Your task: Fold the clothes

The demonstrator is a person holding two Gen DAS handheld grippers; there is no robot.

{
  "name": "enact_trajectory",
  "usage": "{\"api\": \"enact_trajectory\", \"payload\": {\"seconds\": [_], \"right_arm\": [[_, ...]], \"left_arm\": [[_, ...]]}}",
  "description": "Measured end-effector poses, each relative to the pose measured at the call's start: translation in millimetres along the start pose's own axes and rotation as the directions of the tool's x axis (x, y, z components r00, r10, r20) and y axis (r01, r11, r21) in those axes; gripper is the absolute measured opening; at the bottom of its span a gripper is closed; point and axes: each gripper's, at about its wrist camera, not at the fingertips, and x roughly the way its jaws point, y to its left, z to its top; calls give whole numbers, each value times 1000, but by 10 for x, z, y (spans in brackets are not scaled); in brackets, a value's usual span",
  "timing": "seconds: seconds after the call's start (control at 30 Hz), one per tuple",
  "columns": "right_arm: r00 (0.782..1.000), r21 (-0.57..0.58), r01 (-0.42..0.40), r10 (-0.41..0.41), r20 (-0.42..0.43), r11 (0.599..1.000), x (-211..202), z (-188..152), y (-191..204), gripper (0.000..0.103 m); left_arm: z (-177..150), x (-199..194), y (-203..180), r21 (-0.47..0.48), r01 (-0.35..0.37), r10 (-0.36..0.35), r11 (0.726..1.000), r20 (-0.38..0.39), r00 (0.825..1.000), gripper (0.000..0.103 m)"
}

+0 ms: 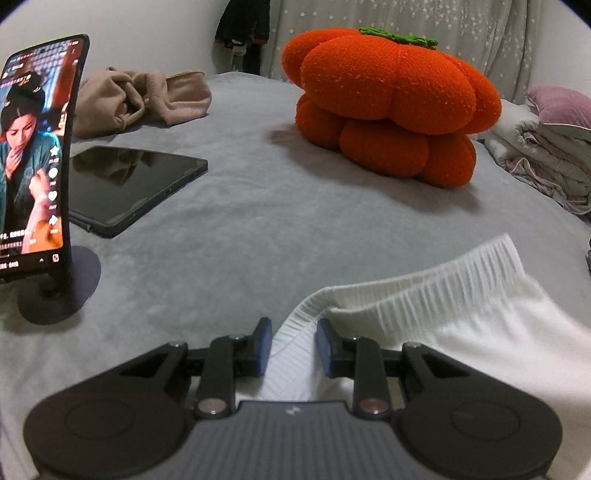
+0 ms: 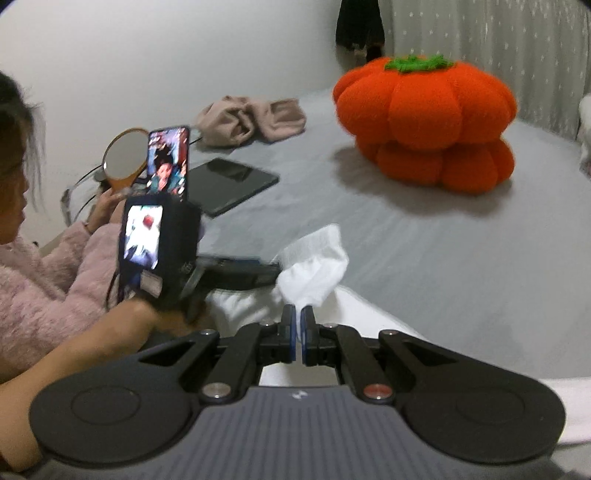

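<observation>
Left hand-held gripper [image 1: 293,345] angled down, pinching white garment [image 1: 461,317]; right hand-held gripper [image 2: 298,332] pressed together on its cloth; only right view shows left forearm [image 2: 92,343].

I was working in a bedroom at home: a bed [image 1: 258,221] under a grey blanket, a knitted pumpkin cushion [image 1: 391,107], folded quilts [image 1: 546,162], a star-print curtain [image 1: 443,22], and a phone on a stand [image 1: 33,155] playing video.

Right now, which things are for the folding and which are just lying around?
For folding:
white garment
left tool
right tool, pinching the white cloth

Just lying about:
orange pumpkin cushion
tablet
phone on a stand
beige clothes
hand mirror
</observation>
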Motion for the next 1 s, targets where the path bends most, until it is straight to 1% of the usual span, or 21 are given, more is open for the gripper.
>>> {"api": "enact_trajectory", "payload": {"seconds": [0.2,0.3,0.43,0.57,0.67,0.73,0.8,0.9,0.93,0.97,1.0], "right_arm": [[994,81,-68,75,-85,994,274,-298,-42,4],[987,106,-84,98,-128,991,432,-406,-68,4],[978,121,-88,109,-178,989,620,-503,-118,4],[976,143,-103,128,-179,984,652,-532,-163,4],[975,162,-114,142,-169,980,616,-537,-188,7],[975,177,-123,152,-163,977,592,-538,-207,12],[974,194,-129,161,-161,972,562,-531,-226,14],[974,212,-136,170,-153,968,503,-508,-245,18],[975,215,-137,170,-144,967,471,-499,-252,25],[977,217,-138,168,-130,966,432,-488,-258,40],[979,218,-138,166,-117,966,392,-478,-264,45]], "left_arm": [[4,3,-15,8,-11,11,1000,-2,1000,28],[11,-3,-23,9,-17,18,1000,-5,1000,28],[2,-37,-57,24,-39,39,999,-7,999,28],[-8,-100,-100,48,-65,65,997,-12,998,29],[5,-186,-67,24,-66,66,998,-30,997,29],[14,-284,-10,-13,-47,46,999,-42,998,32],[19,-398,49,-49,-29,26,998,-49,998,32],[14,-558,68,-69,-6,2,998,-48,999,34],[10,-607,54,-70,3,-6,998,-46,999,35],[3,-639,28,-68,12,-15,998,-44,999,35],[-3,-662,0,-64,23,-25,998,-43,999,35]]}}
